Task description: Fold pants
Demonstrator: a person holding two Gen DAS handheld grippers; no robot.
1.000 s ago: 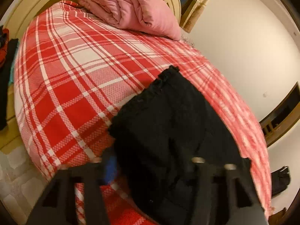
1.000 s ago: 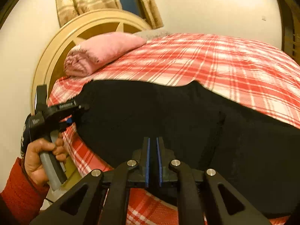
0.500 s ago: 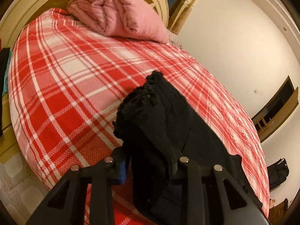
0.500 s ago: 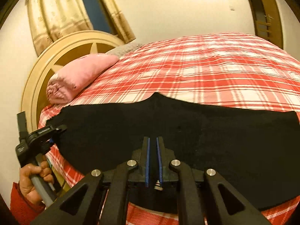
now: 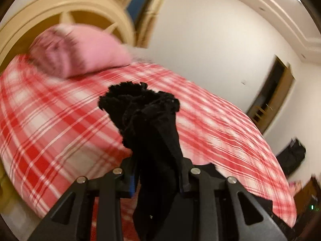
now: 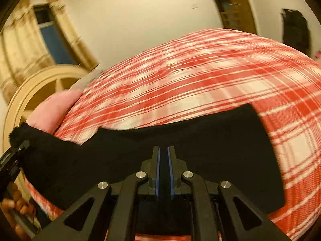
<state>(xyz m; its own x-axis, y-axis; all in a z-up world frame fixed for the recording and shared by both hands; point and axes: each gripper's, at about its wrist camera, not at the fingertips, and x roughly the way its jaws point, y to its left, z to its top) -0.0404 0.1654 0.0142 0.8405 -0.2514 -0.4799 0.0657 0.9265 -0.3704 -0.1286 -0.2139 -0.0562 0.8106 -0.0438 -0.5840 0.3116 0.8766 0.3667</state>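
Pants lifted between both your grippers above the bed.
Left wrist: your left gripper (image 5: 157,180) pinches bunched pants (image 5: 148,124), jaws narrowed; bare plaid bed (image 5: 50,136) beyond. Right wrist: your right gripper (image 6: 164,172), nearly closed, clamps the pants' (image 6: 200,140) near edge.

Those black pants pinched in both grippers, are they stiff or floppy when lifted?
Probably floppy: the black pants sag between the right gripper and the left gripper. Likely soft and light: the bunched end crumples above the pads.
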